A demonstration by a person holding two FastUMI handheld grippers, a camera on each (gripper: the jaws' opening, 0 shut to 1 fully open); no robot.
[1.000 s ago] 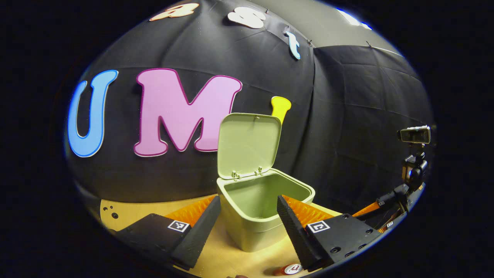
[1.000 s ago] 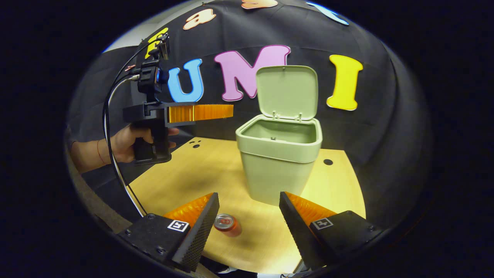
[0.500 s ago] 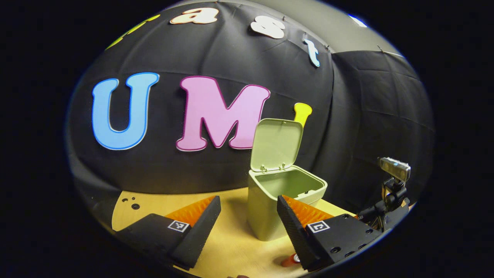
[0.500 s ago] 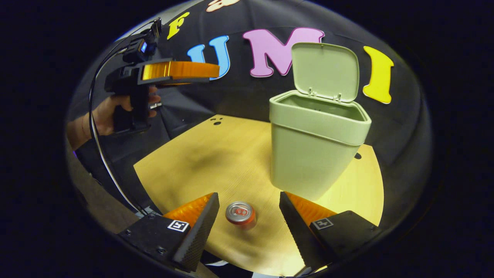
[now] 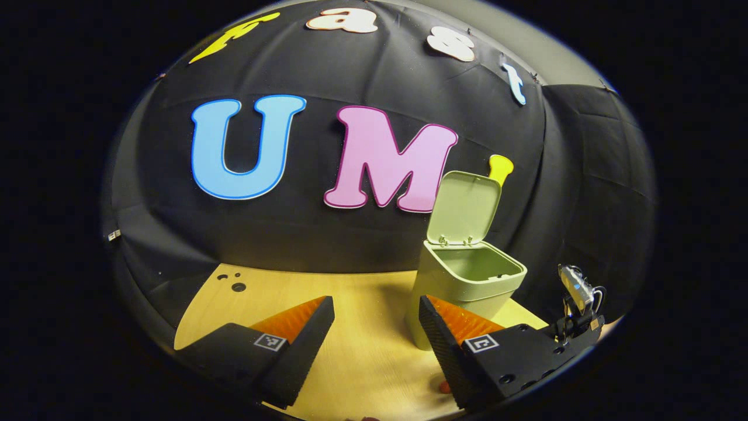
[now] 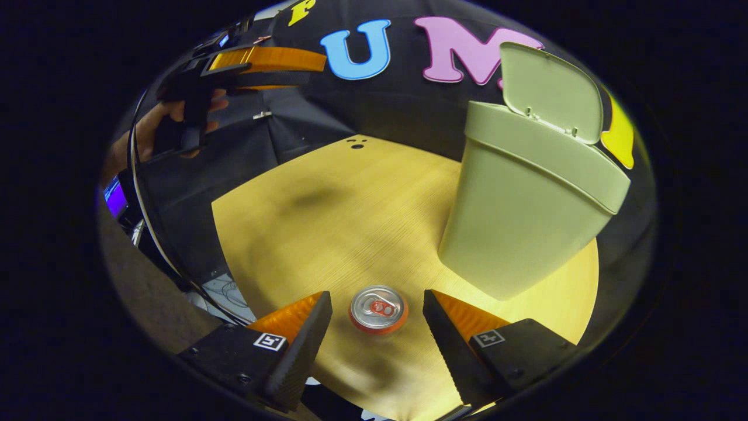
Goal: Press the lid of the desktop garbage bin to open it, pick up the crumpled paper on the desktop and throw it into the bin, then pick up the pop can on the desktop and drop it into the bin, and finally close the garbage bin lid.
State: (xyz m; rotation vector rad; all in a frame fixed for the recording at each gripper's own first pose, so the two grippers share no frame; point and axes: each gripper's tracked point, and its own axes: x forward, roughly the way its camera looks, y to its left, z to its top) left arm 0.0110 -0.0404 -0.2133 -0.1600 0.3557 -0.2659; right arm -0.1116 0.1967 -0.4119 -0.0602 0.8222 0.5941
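Surface now fills mid-frame of right gripper view, bin has slid to upper right with lid up, and right claw, spread and empty, has dropped over upright pop can at bottom centre, so can pickup looks next; left claw, spread and empty, has backed off.

Right gripper view looks down; both share the bin.

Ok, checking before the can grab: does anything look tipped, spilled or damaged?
Nothing stands out. The pop can stands upright on the desktop, between the open right gripper's fingers but untouched. The garbage bin sits upright with its lid raised.
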